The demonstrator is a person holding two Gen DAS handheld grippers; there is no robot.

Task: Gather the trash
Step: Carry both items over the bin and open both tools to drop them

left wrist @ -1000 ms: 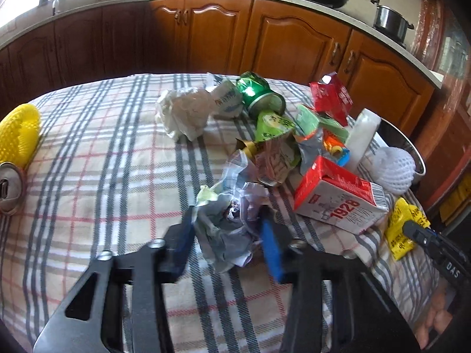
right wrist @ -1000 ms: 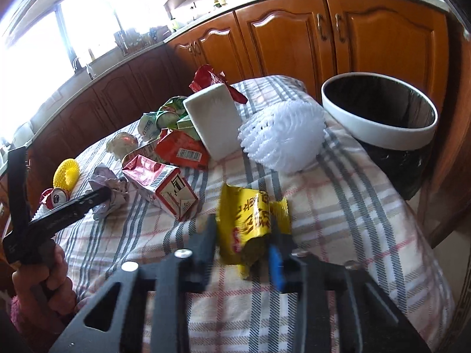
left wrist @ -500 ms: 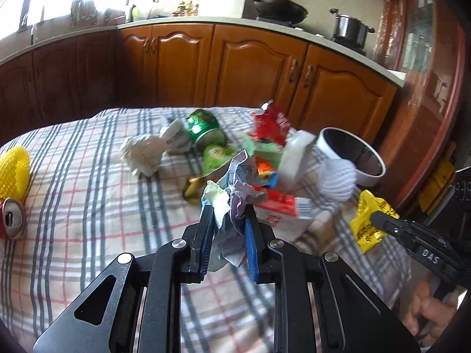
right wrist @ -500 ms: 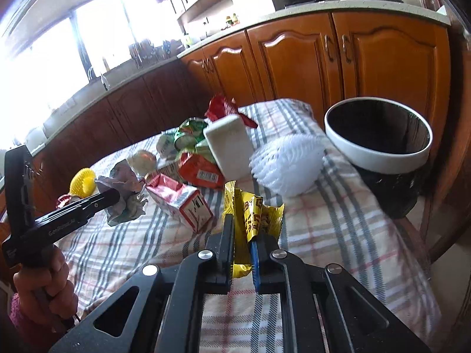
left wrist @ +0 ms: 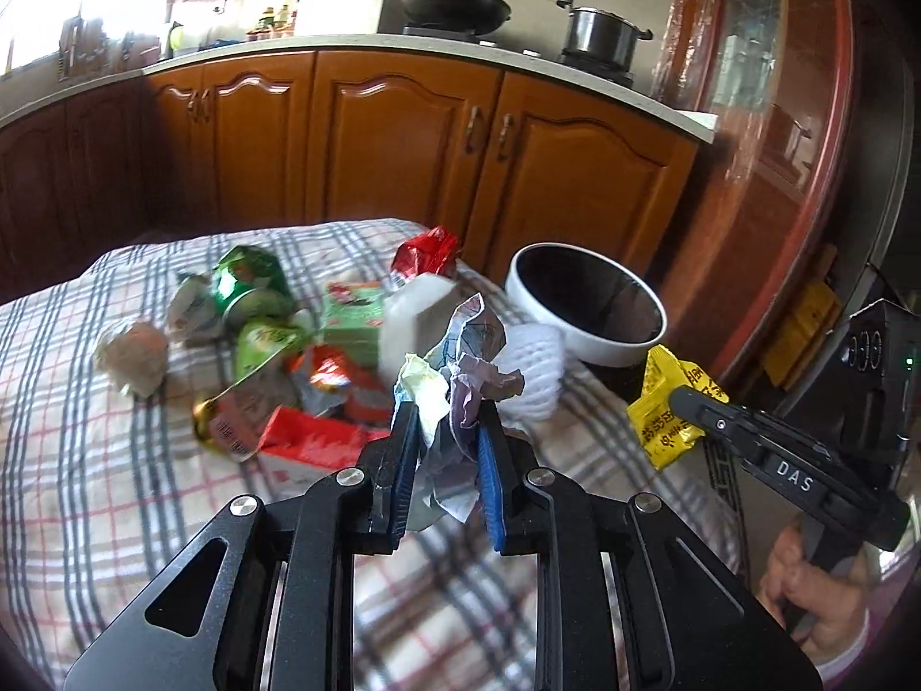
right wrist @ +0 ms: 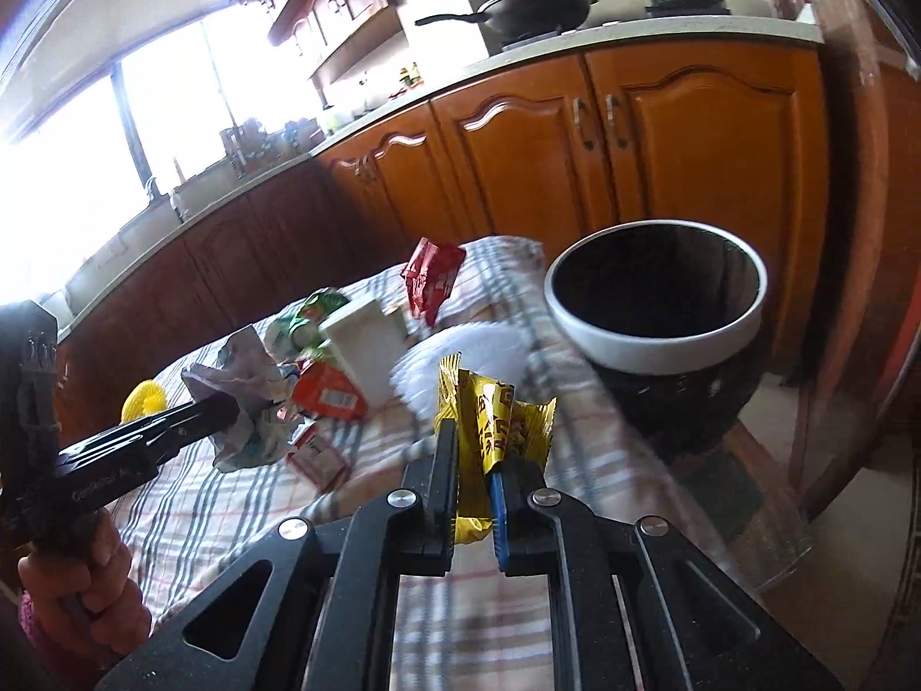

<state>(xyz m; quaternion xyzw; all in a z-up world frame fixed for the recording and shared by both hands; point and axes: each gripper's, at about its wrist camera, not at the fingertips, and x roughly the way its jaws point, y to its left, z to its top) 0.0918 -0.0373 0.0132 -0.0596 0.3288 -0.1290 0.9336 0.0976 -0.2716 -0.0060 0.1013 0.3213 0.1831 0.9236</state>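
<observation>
My left gripper [left wrist: 444, 417] is shut on a crumpled grey-white paper wad [left wrist: 460, 368] and holds it above the checked tablecloth [left wrist: 86, 460]. My right gripper [right wrist: 473, 437] is shut on a yellow snack wrapper [right wrist: 489, 414], held in the air near the table's right edge. The wrapper also shows in the left wrist view [left wrist: 668, 403], and the wad in the right wrist view [right wrist: 244, 397]. A round bin with a white rim [right wrist: 656, 340] and dark inside stands just off the table's right end [left wrist: 587, 340].
A pile of trash lies on the table: a red carton [left wrist: 305, 443], a green can [left wrist: 247, 282], a red wrapper [left wrist: 426, 253], a white block [left wrist: 411, 322], a white foam net [left wrist: 535, 357], a paper ball [left wrist: 135, 351]. Wooden cabinets [left wrist: 403, 144] stand behind.
Both grippers closed on their pieces and lifted them off the table. Both have moved up and to the right, closer to the bin.
</observation>
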